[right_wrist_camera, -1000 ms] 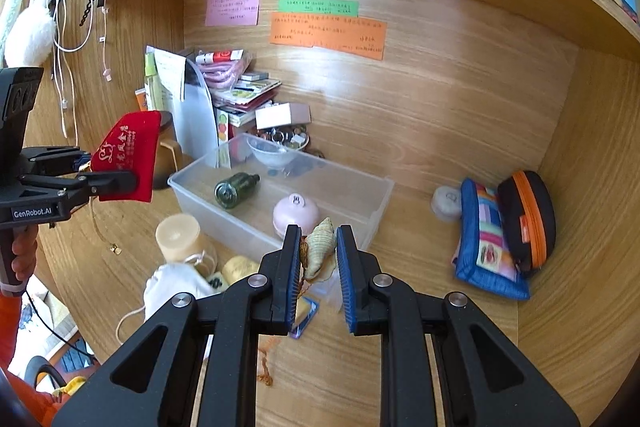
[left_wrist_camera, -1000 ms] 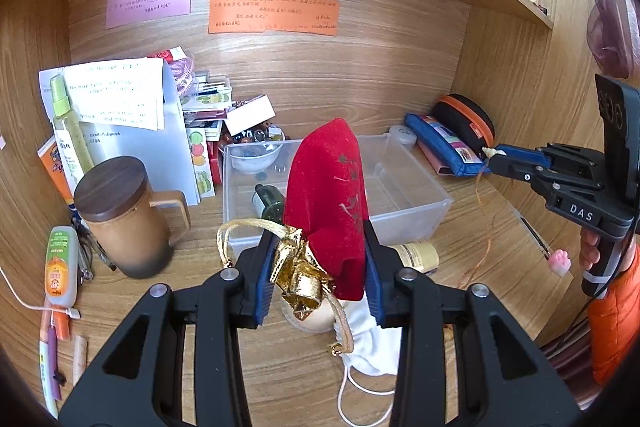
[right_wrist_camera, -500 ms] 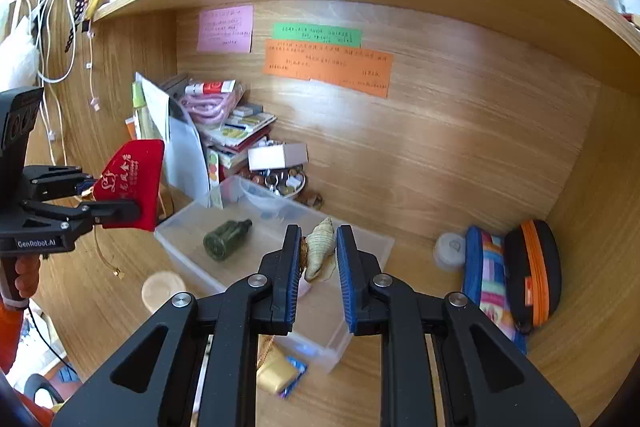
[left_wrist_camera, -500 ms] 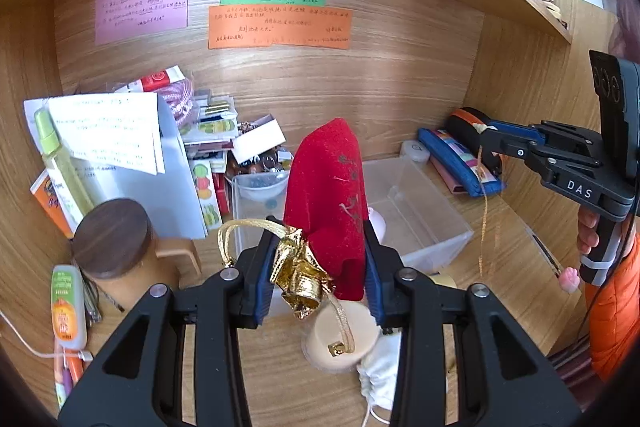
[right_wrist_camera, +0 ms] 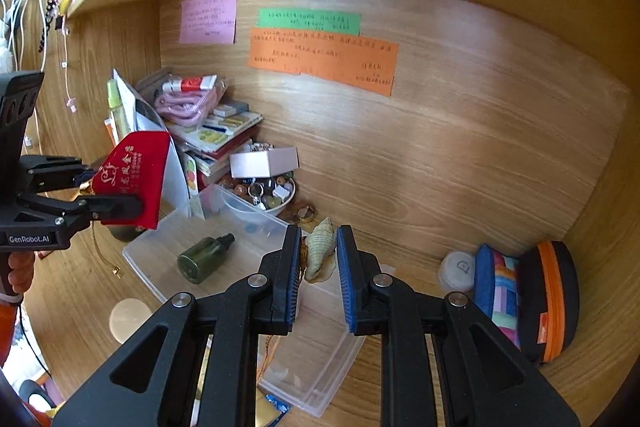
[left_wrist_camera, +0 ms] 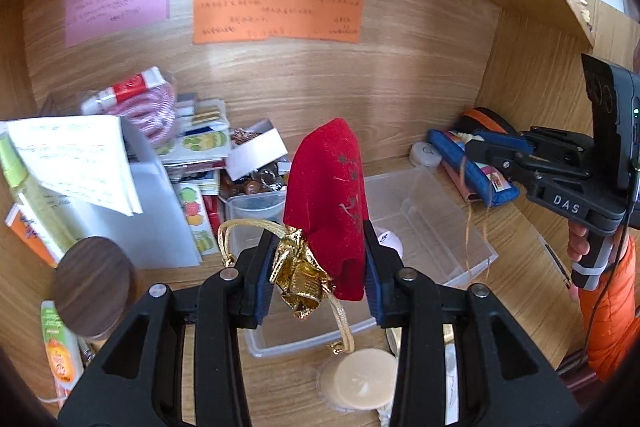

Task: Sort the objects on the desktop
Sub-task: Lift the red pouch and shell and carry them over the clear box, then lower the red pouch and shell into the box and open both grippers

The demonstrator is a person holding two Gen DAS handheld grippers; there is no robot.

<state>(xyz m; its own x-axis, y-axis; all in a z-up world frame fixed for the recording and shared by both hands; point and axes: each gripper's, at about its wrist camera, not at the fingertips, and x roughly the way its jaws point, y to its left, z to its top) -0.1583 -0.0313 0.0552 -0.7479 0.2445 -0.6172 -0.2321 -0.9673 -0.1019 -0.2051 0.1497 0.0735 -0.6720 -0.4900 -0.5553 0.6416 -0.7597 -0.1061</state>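
My left gripper (left_wrist_camera: 320,255) is shut on a red velvet pouch (left_wrist_camera: 326,195) whose gold trim and cord (left_wrist_camera: 298,279) hang from its mouth. It hovers above the near end of a clear plastic box (left_wrist_camera: 440,211). In the right wrist view the same pouch (right_wrist_camera: 132,175) shows at the left in that gripper (right_wrist_camera: 132,203). My right gripper (right_wrist_camera: 319,267) is shut on a ribbed beige seashell (right_wrist_camera: 321,243) over the box's (right_wrist_camera: 160,259) far rim. A brown cord (left_wrist_camera: 466,227) dangles from that gripper (left_wrist_camera: 472,147). A dark green bottle (right_wrist_camera: 202,257) and a pink round thing (left_wrist_camera: 390,241) lie in the box.
A lidded brown mug (left_wrist_camera: 94,287) and a paper stack (left_wrist_camera: 80,155) stand at the left. A bowl of beads (right_wrist_camera: 268,191) sits behind the box. A blue pencil case (right_wrist_camera: 500,291), a black-orange case (right_wrist_camera: 552,303) and a small white pot (right_wrist_camera: 456,269) sit right. A beige disc (left_wrist_camera: 360,381) lies near the front.
Both grippers have moved deeper into the desk nook, so the clear box now lies under them. Each keeps its hold: the pouch on the left, the shell on the right.
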